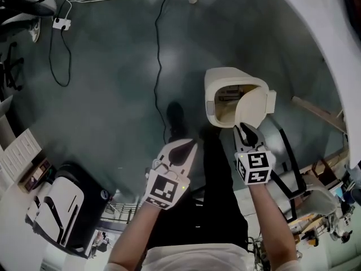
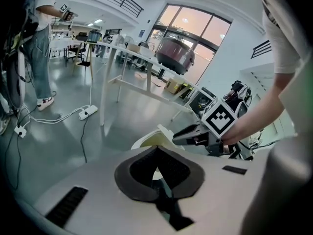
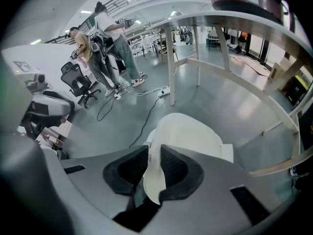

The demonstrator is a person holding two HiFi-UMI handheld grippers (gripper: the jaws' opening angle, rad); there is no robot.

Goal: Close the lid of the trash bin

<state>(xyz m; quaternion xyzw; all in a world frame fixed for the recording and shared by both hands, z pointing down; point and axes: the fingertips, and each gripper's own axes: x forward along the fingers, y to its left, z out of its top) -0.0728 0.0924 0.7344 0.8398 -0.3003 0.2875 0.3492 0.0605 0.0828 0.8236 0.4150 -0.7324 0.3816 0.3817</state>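
Note:
A cream trash bin (image 1: 217, 103) stands on the grey floor, its mouth open. Its lid (image 1: 255, 107) is tilted up on the near side. My right gripper (image 1: 246, 133) is shut on the lid's near edge; in the right gripper view the pale lid (image 3: 188, 133) runs between the two dark pads (image 3: 178, 168). My left gripper (image 1: 179, 151) hangs to the left of the bin, shut with nothing in it. In the left gripper view its closed jaws point at the bin (image 2: 149, 140), with the right gripper (image 2: 183, 136) reaching in from the right.
A black cable (image 1: 159, 55) runs along the floor just left of the bin. A power strip (image 1: 61, 23) lies far left. A white table edge (image 1: 316, 21) curves at the upper right. A black and white machine (image 1: 62, 202) stands at the lower left. People stand far off.

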